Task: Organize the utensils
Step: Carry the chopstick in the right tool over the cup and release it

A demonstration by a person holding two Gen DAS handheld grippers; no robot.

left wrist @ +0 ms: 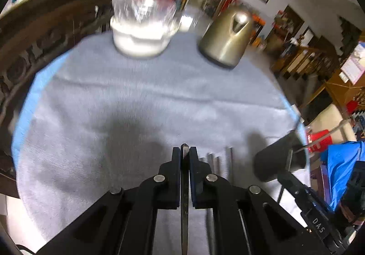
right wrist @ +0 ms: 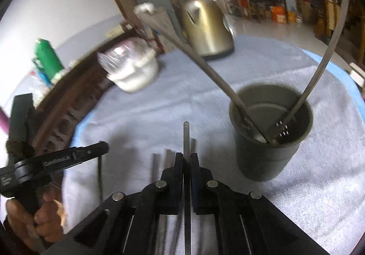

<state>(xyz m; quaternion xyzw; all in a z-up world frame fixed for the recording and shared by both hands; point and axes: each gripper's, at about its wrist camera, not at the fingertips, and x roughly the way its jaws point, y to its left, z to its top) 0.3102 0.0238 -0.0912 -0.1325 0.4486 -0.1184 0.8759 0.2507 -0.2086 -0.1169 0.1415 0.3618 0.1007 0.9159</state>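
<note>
In the left wrist view my left gripper (left wrist: 185, 152) is shut on a dark flat utensil handle (left wrist: 184, 198) whose pointed tip sticks out past the fingers. In the right wrist view my right gripper (right wrist: 186, 158) is shut on a thin metal utensil handle (right wrist: 186, 136), held above the cloth. Several more metal utensils (right wrist: 159, 163) lie on the cloth under it, also seen as loose utensils (left wrist: 219, 163) beside the left fingers. A grey cup (right wrist: 269, 132) stands to the right and holds a long spoon (right wrist: 182, 43) and a slotted utensil (right wrist: 326, 54).
A blue-grey cloth (left wrist: 136, 100) covers the round table. A metal kettle (left wrist: 225, 38) and a white bowl with clear plastic (left wrist: 141, 27) stand at the far side. The grey cup (left wrist: 280, 159) sits near the right edge. A hand (right wrist: 27, 216) holds the left gripper (right wrist: 105, 146).
</note>
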